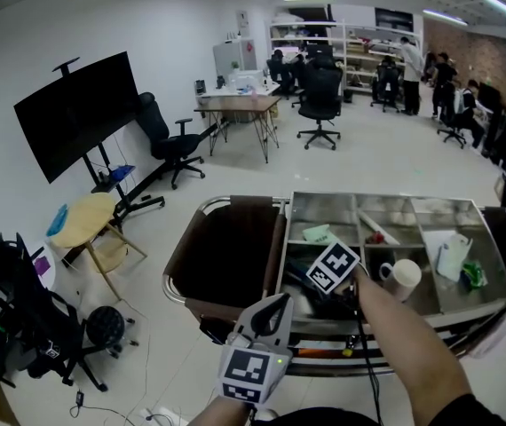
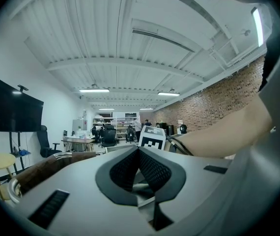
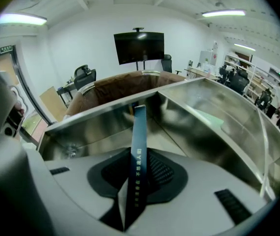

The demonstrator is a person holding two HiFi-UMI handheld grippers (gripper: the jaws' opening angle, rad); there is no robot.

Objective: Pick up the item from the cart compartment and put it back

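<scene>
A steel cart (image 1: 289, 204) with several compartments stands in front of me. My right gripper (image 1: 317, 293) reaches down into the front-left compartment (image 3: 204, 117), its marker cube uppermost. Between its jaws stands a thin dark blue flat item (image 3: 139, 146), edge-on with small print along the edge, and the pads close against its two faces. The item's far end points toward the compartment's back wall. My left gripper (image 1: 269, 311) hovers outside the cart's near edge, lower left of the right one, jaws together and holding nothing (image 2: 139, 150).
A white mug (image 1: 404, 276), a white bag (image 1: 453, 254), a green thing (image 1: 475, 275) and a pale green packet (image 1: 318, 233) lie in other compartments. A brown fabric bin (image 1: 226, 256) forms the cart's left end. A yellow stool (image 1: 84, 220) and a TV stand (image 1: 75, 114) are at left.
</scene>
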